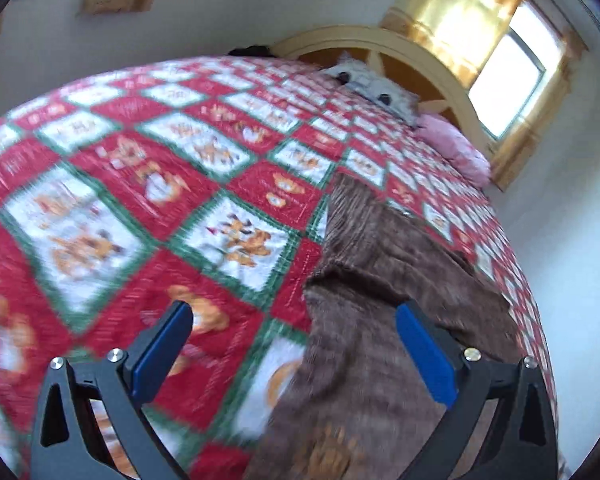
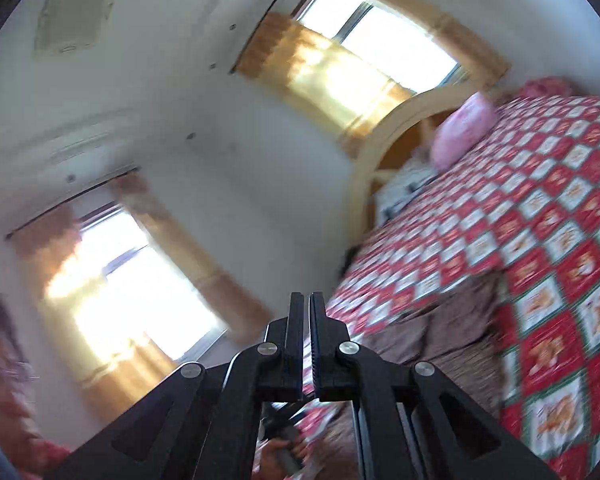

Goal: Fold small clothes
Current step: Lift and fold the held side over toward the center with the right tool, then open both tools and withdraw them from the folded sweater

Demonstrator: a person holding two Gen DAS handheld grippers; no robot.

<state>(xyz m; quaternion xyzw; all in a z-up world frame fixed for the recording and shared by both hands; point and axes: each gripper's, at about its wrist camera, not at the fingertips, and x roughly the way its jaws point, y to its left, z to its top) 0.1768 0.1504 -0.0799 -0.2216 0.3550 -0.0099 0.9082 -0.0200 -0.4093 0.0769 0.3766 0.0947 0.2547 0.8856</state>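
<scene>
Blue flat pads line the two black angular fingers of the left tongs (image 1: pixel 294 348), which stand wide apart with nothing clamped between them, tilted down toward the bed. Below them and reaching out ahead lies the small brown garment (image 1: pixel 384 280), a soft, ribbed, fuzzy fabric with loose creases and an orange print near its close end; part of it sits between the spread fingers, but I cannot tell whether either pad touches it. It lies spread on the quilted bedspread (image 1: pixel 148 184), a diamond patchwork of red and white squares with green borders and orange bear figures, blurred in both views. Farther ahead of the left tongs sit a grey-white cushion (image 1: pixel 374 90) and a pink ruffled pillow (image 1: pixel 456 142) against the curved cream wooden headboard (image 1: pixel 384 40), with a bright window (image 1: pixel 508 84) and gold curtain behind.

Black ridged fingers of the right tongs (image 2: pixel 306 336) are pressed together, gripping nothing, pointing about level at the white wall between two sunlit windows. To their right the brown garment lies on the bedspread, apart from the fingertips. A person's hand (image 2: pixel 280 456) shows below them.
</scene>
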